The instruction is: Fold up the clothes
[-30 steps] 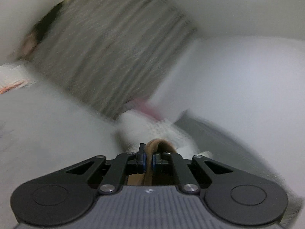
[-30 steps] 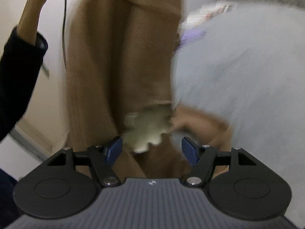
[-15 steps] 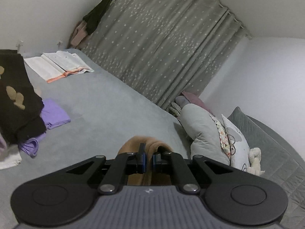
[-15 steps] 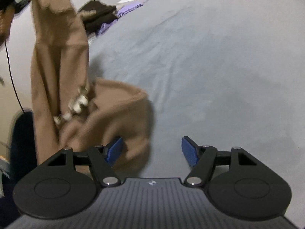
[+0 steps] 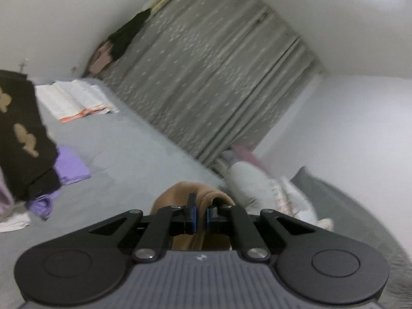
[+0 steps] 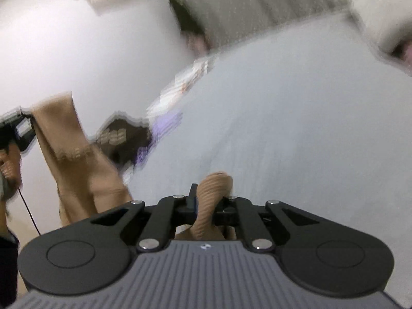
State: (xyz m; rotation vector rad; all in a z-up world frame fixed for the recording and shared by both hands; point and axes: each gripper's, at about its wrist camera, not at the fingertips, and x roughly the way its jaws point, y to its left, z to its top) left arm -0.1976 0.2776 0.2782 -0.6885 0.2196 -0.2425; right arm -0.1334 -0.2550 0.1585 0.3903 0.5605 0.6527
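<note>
A tan ribbed garment point(image 5: 180, 193) bunches up between the shut fingers of my left gripper point(image 5: 199, 216), held above the grey bed. In the right wrist view the same garment point(image 6: 69, 159) hangs in a long strip from the left gripper point(image 6: 15, 131) at the far left, where a person's hand point(image 6: 7, 164) holds it. A ribbed fold of it point(image 6: 216, 185) sticks up between the jaws of my right gripper point(image 6: 206, 206), which have closed onto it, the pads pressing the cloth. This view is blurred by motion.
The grey bed sheet point(image 5: 128, 159) spreads ahead. A dark brown garment point(image 5: 20, 134) lies over a purple one point(image 5: 72, 164) at the left, with white folded cloth point(image 5: 72, 100) beyond. Grey curtain point(image 5: 219, 82) behind; pillows point(image 5: 257, 182) at the right.
My right gripper has closed on a fold of the tan garment and swung round over the bed. The left gripper, still shut on the garment, has tilted and shifted.
</note>
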